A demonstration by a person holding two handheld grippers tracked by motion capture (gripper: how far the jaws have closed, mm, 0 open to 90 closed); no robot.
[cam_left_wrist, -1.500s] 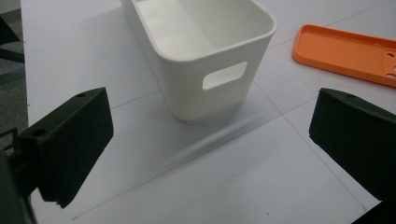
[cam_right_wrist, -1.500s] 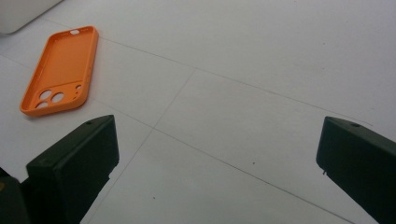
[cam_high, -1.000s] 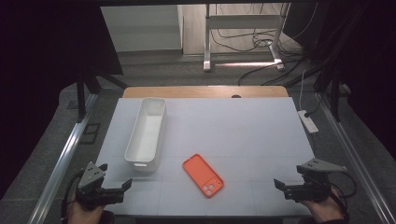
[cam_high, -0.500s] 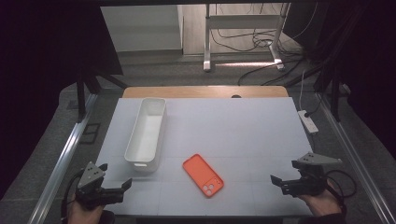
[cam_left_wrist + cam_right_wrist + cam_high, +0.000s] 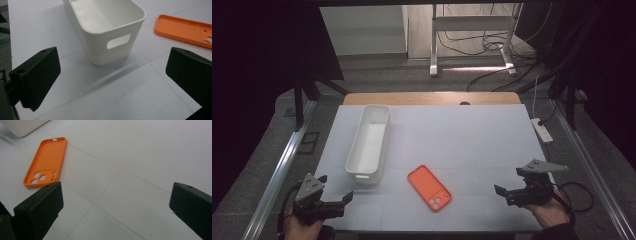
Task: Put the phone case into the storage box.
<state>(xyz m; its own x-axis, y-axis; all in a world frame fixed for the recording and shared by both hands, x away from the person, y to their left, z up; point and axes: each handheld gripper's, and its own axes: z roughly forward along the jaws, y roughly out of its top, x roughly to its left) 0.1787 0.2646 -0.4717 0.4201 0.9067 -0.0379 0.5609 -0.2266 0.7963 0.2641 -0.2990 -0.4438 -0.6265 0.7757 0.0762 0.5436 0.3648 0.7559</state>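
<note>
We see the left gripper (image 5: 343,201) at the lower left of the high view with its fingers (image 5: 37,76) spread wide and nothing between them; they touch neither the desk (image 5: 472,135) nor anything on it. In the left gripper view the white bin (image 5: 107,30) sits at the upper centre, its handle slot facing us, just beyond the gap between the fingers.

The right gripper (image 5: 503,194) rests at the lower right of the high view, fingers (image 5: 41,207) equally wide and empty. In the right gripper view we see bare desk surface between them, and the orange phone case (image 5: 46,161) lies at the upper left, inner side up with its camera cut-outs toward the near end, close to the left finger but apart from it.

In the high view the orange phone case (image 5: 429,187) lies flat and slanted at the lower centre, between the two grippers, just right of the near end of the white bin (image 5: 368,142). The bin runs lengthwise along the left part of the desk. To the right of the case the desk is open up to its right edge, where a white power strip (image 5: 542,130) lies.
</note>
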